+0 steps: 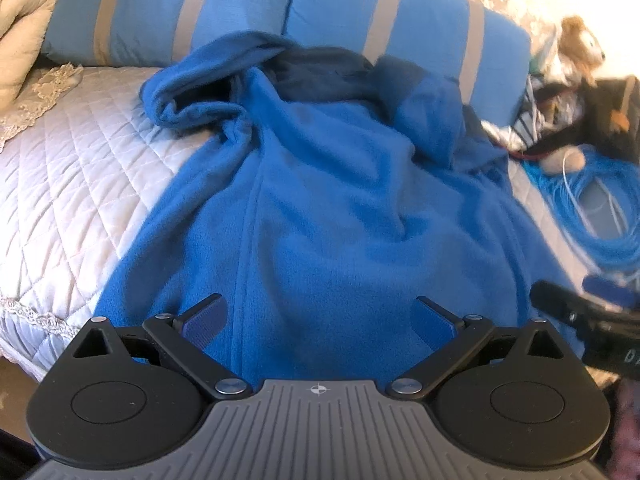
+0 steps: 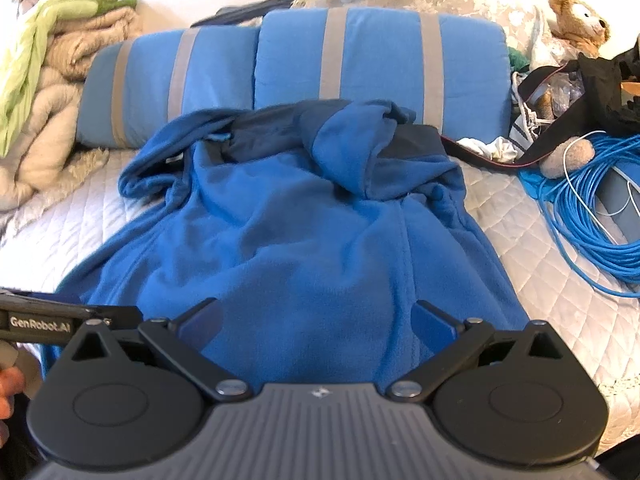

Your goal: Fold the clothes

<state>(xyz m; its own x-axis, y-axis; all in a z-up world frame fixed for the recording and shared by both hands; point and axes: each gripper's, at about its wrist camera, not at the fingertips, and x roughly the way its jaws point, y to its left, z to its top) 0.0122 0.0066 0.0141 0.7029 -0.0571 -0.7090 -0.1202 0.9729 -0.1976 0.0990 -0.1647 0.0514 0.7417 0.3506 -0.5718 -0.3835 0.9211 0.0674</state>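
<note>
Two claws hover side by side over the near hem of a blue fleece hooded robe (image 1: 320, 208), both with jaws spread wide and holding nothing. From the left wrist view, the left claw (image 1: 319, 320) sits at 6 o'clock, with the right claw's black body at 4 o'clock. From the right wrist view, the right claw (image 2: 316, 322) sits at 6 o'clock.

Spread lengthwise on a white quilted bed (image 1: 72, 168), the robe has its rumpled hood (image 2: 352, 152) bunched at 12 o'clock against two blue striped pillows (image 2: 376, 52). A coil of blue cable (image 2: 592, 220) lies at 3 o'clock, beside a teddy bear (image 2: 580, 20) at 1 o'clock.

The fabric looks wrinkled and uneven, so folding has likely barely begun. Doing it well probably means pinching the two hem corners well apart, pulling the cloth taut and flat, and keeping the right side off the cable before carrying the hem toward the hood.
</note>
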